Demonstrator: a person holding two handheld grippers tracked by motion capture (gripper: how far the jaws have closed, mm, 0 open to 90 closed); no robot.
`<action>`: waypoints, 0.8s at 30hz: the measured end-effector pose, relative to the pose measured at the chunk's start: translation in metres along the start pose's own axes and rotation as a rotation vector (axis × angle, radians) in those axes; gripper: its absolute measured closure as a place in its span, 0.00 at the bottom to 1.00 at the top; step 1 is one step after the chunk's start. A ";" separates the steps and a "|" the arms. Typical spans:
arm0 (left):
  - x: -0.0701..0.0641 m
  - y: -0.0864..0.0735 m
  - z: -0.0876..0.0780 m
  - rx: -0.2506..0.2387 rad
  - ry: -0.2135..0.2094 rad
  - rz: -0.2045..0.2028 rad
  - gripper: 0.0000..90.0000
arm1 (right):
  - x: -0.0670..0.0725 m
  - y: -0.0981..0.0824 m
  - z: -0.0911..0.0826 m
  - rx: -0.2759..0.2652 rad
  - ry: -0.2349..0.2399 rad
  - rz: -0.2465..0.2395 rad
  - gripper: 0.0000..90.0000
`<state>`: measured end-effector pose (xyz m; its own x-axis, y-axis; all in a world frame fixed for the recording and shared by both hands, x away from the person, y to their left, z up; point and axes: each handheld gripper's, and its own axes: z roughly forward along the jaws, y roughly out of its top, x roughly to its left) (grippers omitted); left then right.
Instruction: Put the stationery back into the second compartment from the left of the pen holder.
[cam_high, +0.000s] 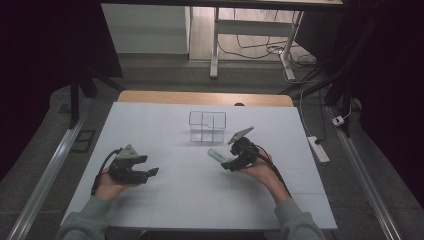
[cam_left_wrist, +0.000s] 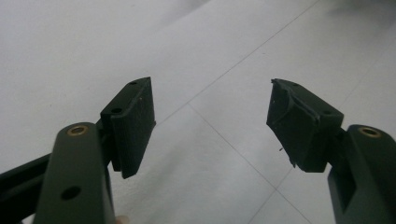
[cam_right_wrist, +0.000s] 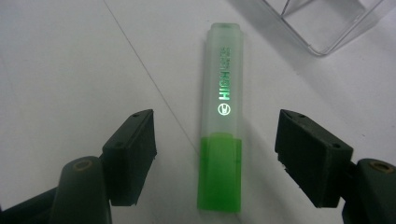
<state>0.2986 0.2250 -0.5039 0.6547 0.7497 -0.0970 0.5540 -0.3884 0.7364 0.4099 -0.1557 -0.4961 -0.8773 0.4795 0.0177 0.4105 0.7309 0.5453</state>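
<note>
Here, one white desk (cam_high: 165, 200) spreads wide and bare toward its left and near edges. At lower left, the left gripper (cam_high: 150, 172) rests with fingers spread wide, holding nothing. Right of centre, one green highlighter (cam_high: 218, 154) lies flat between the right gripper's (cam_high: 229, 164) parted fingers, untouched. One clear wire-edged box (cam_high: 207, 126) stands just above.
</note>
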 end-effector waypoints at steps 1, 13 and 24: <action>0.000 0.000 0.000 0.002 0.000 0.001 0.35 | 0.000 0.001 0.002 0.008 0.000 0.000 0.32; -0.001 -0.001 0.001 0.006 0.004 0.000 0.35 | -0.002 0.004 0.017 0.078 -0.018 -0.016 0.54; -0.003 0.000 -0.001 -0.001 0.032 0.014 0.35 | 0.000 0.008 0.017 0.106 -0.042 -0.023 0.74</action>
<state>0.2961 0.2233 -0.5034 0.6454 0.7611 -0.0654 0.5447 -0.3985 0.7379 0.4174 -0.1415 -0.5058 -0.8766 0.4802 -0.0303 0.4162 0.7883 0.4533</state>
